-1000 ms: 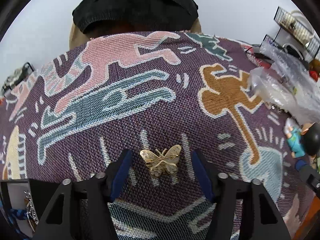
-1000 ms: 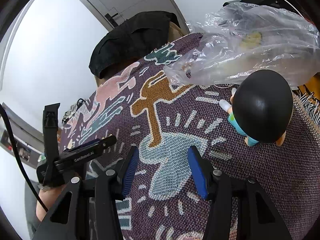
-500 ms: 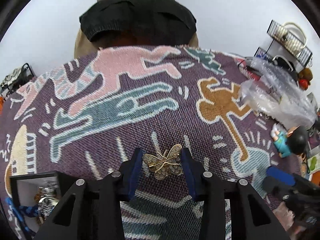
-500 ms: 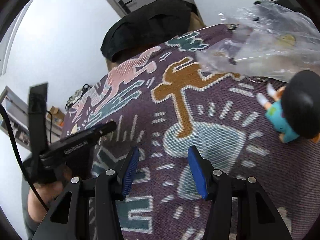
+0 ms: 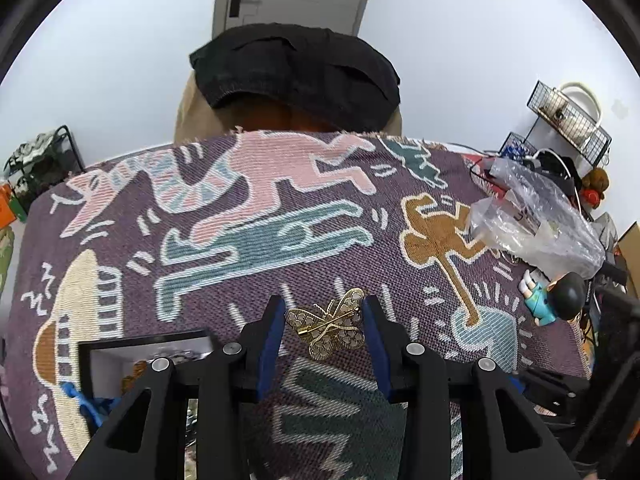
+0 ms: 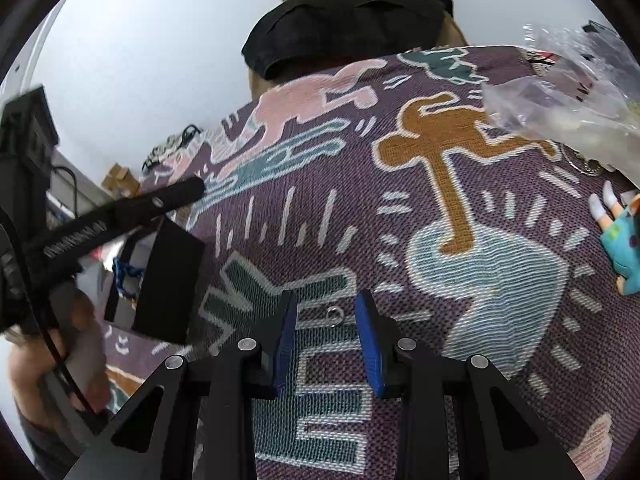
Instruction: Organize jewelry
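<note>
My left gripper (image 5: pixel 323 322) is shut on a gold butterfly brooch (image 5: pixel 330 328) and holds it above the patterned blanket (image 5: pixel 280 216). A black jewelry box (image 5: pixel 108 354) with a white lining and several pieces inside sits at lower left of the left wrist view; it also shows in the right wrist view (image 6: pixel 164 280), under the left gripper tool. My right gripper (image 6: pixel 326 320) is open above the blanket, with a small silver ring (image 6: pixel 334 314) lying between its fingers.
A clear plastic bag (image 5: pixel 536 220) with items lies at the right of the blanket, also in the right wrist view (image 6: pixel 560 96). A small doll (image 5: pixel 554 298) lies near it. A black cushion (image 5: pixel 296 72) sits behind the blanket. A wire rack (image 5: pixel 568 120) stands far right.
My left gripper closed on the butterfly brooch and lifted it off the blanket. My right gripper moved left and toward the front; the ring now lies between its fingers.
</note>
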Motion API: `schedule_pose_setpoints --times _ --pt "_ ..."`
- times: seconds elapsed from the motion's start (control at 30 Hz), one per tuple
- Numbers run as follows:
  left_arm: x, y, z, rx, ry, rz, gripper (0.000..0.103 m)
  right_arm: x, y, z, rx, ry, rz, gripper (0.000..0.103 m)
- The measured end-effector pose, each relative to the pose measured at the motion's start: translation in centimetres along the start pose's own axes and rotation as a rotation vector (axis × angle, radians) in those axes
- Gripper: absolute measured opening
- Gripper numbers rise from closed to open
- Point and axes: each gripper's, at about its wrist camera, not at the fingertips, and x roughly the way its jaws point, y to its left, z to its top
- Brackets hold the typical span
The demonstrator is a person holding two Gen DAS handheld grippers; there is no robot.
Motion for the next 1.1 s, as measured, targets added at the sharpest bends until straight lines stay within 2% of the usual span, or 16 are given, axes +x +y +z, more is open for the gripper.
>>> schedule_pose_setpoints --times 0.27,0.7,0.77,0.83,1.1 --pt "-3.0 2.7 -1.1 -0.055 -0.046 0.015 0.041 2.2 1.2 -0.6 -0.106 0.037 -0.093 0.032" --pt "-5.6 6.0 -4.3 -0.148 -0.08 0.003 0.041 3.0 3.7 -1.4 -0.331 0.02 -0.174 0.032" --pt "-5.6 6.3 -4.6 -0.153 -0.079 0.004 0.041 3.0 3.8 -1.4 -0.345 0.018 -0.175 0.029" --pt "-5.7 6.5 -4.8 -0.154 -0.078 0.009 0.041 3.1 3.8 -1.3 -0.355 0.018 -0.163 0.014" --pt "-5.7 7.4 -5.5 -0.167 -0.064 0.018 0.041 2.7 4.5 -1.4 -0.348 0.001 -0.139 0.013"
